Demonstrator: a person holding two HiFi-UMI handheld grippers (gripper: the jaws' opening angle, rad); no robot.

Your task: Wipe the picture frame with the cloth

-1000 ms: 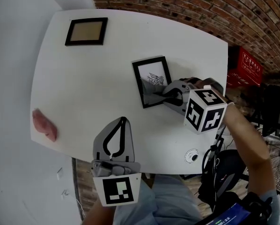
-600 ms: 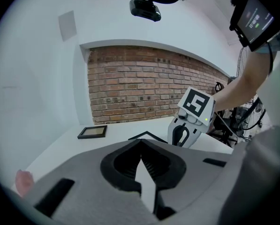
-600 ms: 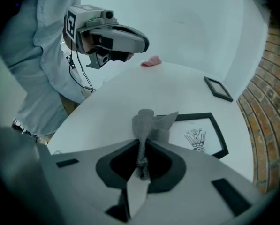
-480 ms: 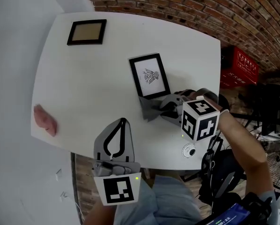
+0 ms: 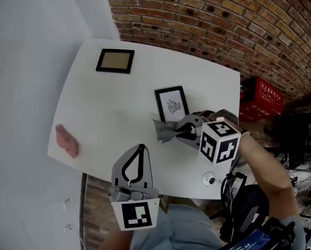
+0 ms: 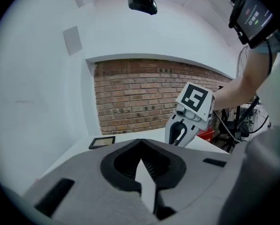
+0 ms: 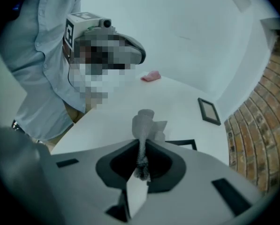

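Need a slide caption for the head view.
Right gripper pinches the grey cloth at the near edge of the picture frame; left gripper shut, empty.

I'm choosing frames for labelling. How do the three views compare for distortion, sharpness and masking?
Head view: sharp and evenly lit, though the table edges bow slightly. Left gripper view: strong fisheye inside a dark round border, with the brick wall curved. Right gripper view: the same fisheye, a mosaic patch at upper left, and the cloth clear.
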